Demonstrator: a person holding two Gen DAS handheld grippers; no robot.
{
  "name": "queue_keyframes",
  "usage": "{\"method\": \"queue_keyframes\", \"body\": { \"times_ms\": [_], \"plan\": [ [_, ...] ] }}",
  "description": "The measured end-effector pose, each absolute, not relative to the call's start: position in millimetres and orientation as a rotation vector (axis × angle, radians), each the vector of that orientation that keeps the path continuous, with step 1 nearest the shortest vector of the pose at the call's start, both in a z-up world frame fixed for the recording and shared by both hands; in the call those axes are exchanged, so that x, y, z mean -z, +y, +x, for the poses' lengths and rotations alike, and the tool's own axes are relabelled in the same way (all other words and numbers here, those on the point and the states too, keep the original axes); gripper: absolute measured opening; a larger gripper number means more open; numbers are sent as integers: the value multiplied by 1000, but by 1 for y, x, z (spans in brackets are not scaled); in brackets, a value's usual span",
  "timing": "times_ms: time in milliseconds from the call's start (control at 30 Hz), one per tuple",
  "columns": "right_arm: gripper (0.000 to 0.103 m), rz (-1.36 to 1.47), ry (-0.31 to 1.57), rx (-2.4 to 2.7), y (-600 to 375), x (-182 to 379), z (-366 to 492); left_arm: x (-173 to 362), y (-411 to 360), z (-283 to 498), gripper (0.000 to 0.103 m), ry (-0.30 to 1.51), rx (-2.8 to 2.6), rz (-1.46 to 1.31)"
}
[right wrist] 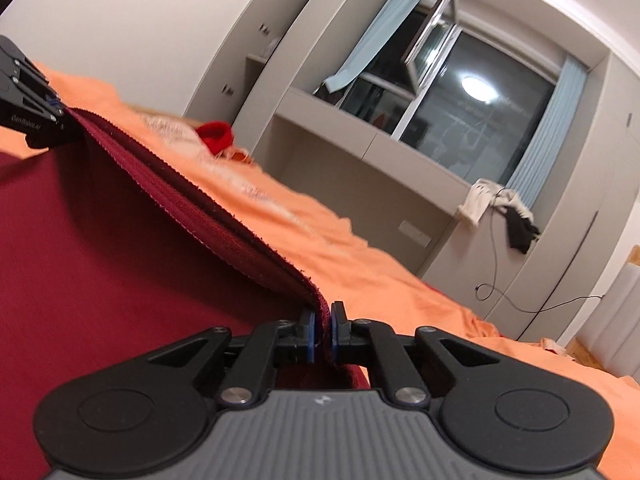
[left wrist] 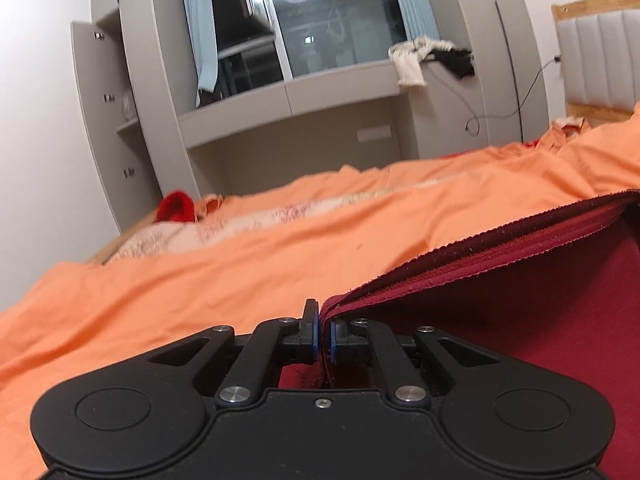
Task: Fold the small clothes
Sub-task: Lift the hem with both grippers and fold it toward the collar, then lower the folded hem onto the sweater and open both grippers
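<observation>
Fingers (left wrist: 310, 334) of the left gripper (left wrist: 323, 338): pressed together on the ribbed hem of the dark red garment (left wrist: 520, 300), blue pads nearly meeting with only fabric between. Fingers (right wrist: 339, 330) of the right gripper (right wrist: 322, 334): likewise clamped on the same hem at its other end. Garment lifted clear of the bed, hem stretched taut between the two grippers, body of the cloth hanging below and filling the lower left of the right wrist view. Left gripper also visible at the left edge of the right wrist view, at the far end of the hem.

Surroundings: orange bed sheet (left wrist: 240, 264) beneath, wrinkled, with a pale patterned strip across it. Red cloth item (left wrist: 176, 206) lying at the far edge of the bed, well apart from the held garment. Grey built-in wardrobe (left wrist: 120, 100) with shelves and a window ledge (left wrist: 320, 84) beyond the bed. White and black clothes (left wrist: 428, 60) heaped on the ledge, hanging over its edge. Dark cable (left wrist: 516, 104) trailing down the cabinet front. Padded headboard (left wrist: 600, 60) at the right edge. Blue curtains (left wrist: 200, 28) either side of a dark window (left wrist: 332, 20) bearing a lamp reflection.

Hidden or unclear: lower part of the garment cut off by both gripper bodies; garment type not determinable. Nature of the red item not discernible. Background slightly blurred.
</observation>
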State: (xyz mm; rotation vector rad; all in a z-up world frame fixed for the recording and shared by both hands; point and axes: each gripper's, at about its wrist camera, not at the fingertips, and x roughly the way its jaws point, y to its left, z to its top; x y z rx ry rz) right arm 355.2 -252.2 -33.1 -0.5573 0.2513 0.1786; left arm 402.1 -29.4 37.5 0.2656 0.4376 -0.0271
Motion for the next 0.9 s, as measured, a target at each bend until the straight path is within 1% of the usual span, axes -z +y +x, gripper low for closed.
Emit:
{"method": "queue_keyframes", "body": {
  "times_ms": [233, 267, 333, 400, 433, 500, 533, 567, 600, 633, 667, 700, 733, 767, 833, 900],
  "plan": [
    [7, -558, 323, -178, -246, 57, 383, -8, -25, 443, 6, 546, 34, 243],
    [9, -556, 336, -177, -246, 60, 385, -3, -25, 447, 7, 568, 36, 239],
    [17, -545, 363, -176, -246, 65, 388, 5, -24, 454, 10, 607, 33, 238],
    [35, -523, 388, -175, -249, 66, 390, 8, -21, 459, 16, 626, 29, 226],
    [39, -509, 394, -173, -251, 64, 392, 9, -18, 459, 17, 629, 29, 214],
    [51, -488, 406, -171, -255, 63, 392, 8, -15, 459, 21, 623, 28, 189],
    [54, -475, 409, -172, -259, 61, 391, 7, -13, 457, 21, 619, 29, 177],
    [61, -463, 411, -173, -261, 60, 390, 6, -11, 457, 29, 615, 29, 165],
    [67, -455, 411, -176, -263, 58, 388, 5, -10, 455, 41, 613, 22, 156],
    [70, -453, 411, -177, -265, 56, 387, 4, -7, 455, 50, 614, 11, 146],
    [74, -455, 409, -176, -267, 55, 385, 3, -5, 453, 71, 614, -1, 135],
    [80, -457, 408, -174, -267, 54, 383, 1, -3, 451, 87, 611, -19, 123],
    [83, -457, 406, -173, -269, 53, 381, -2, -1, 449, 90, 605, -37, 109],
    [88, -455, 402, -170, -270, 51, 379, -5, 1, 448, 90, 600, -45, 99],
    [92, -454, 395, -162, -274, 49, 377, -9, 6, 444, 91, 599, -50, 83],
    [98, -455, 394, -153, -277, 48, 375, -11, 10, 441, 99, 596, -59, 71]
  ]
}}
